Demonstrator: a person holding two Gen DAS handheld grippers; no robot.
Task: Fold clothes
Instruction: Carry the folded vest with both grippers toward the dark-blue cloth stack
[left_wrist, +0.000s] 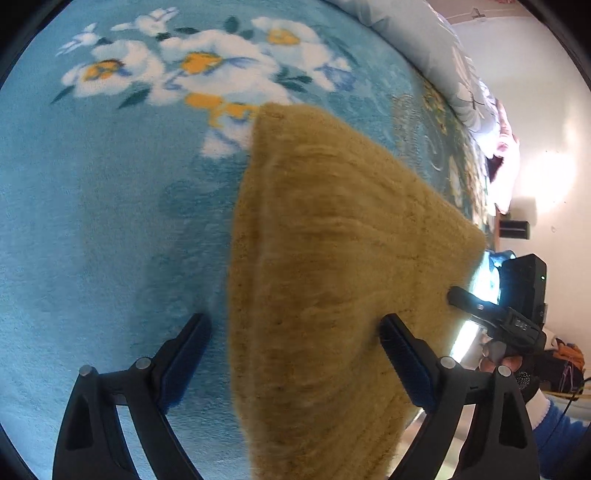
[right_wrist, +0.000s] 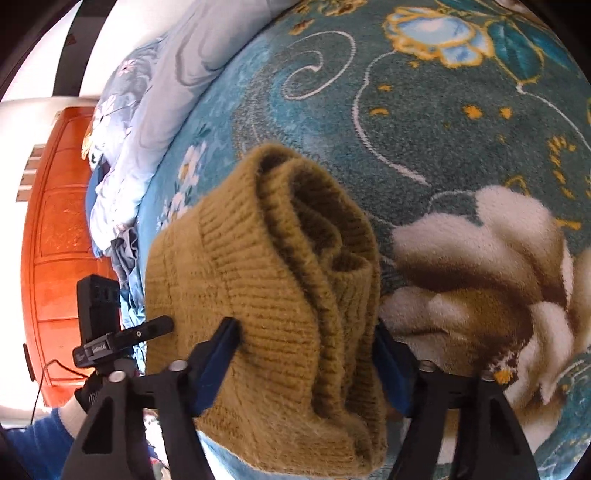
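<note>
A mustard knitted sweater (left_wrist: 332, 240) lies folded on a teal flowered blanket (left_wrist: 92, 240). My left gripper (left_wrist: 295, 328) is open over the sweater's left edge. Its left finger stands on the bare blanket, clear of the knit, and its right finger rests on top of the sweater. In the right wrist view the sweater's (right_wrist: 258, 277) ribbed, layered end bulges up between the fingers of my right gripper (right_wrist: 304, 328). Both blue pads press into that bunched knit. The layers underneath are hidden.
The blanket (right_wrist: 443, 129) covers a bed. A pale blue quilt (right_wrist: 147, 110) is heaped along its far side, with an orange wooden panel (right_wrist: 62, 240) behind it. A blue sleeve (left_wrist: 554, 424) and a hand (left_wrist: 495, 362) hold the other gripper at the bed's edge.
</note>
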